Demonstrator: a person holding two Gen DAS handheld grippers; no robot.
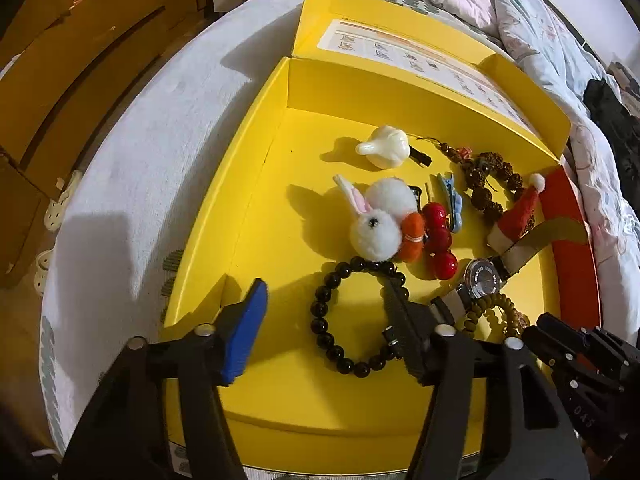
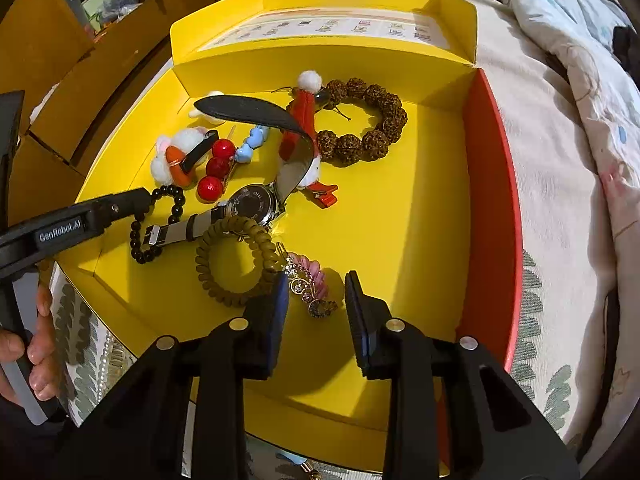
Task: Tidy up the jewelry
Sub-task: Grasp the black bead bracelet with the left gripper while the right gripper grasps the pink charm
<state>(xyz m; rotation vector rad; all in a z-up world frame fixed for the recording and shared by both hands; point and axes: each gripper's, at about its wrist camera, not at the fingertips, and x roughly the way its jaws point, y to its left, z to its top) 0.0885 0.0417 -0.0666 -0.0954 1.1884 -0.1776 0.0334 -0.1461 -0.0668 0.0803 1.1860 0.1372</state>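
The left gripper's right finger point(image 1: 400, 320) covers part of the black bead bracelet point(image 1: 320, 312). The watch point(image 2: 252, 204) strap hides much of the Santa-hat clip point(image 2: 306, 108). Print on the lid's label point(image 2: 340, 28) is too small to read

Your left gripper point(image 1: 320, 312) is hanging wide open over the near end of the yellow box point(image 1: 256, 184), blue pad on the left finger, and the right finger sits over the black bead bracelet point(image 1: 352, 316), covering part of its loop. Just past that there's the fluffy white bunny clip point(image 1: 376, 220) with an orange bit, touching the red cherry beads point(image 1: 438, 236). The wristwatch point(image 1: 482, 280) lies face up to the right, strap curling up near the little Santa hat point(image 1: 520, 208). Olive coil hair tie point(image 1: 492, 312) is right below the watch. Farther back: a white garlic-looking charm point(image 1: 384, 148), a blue clip point(image 1: 450, 200), and a brown bumpy bead bracelet point(image 1: 488, 184). Your right gripper point(image 1: 580, 356) pokes in at the lower right edge.
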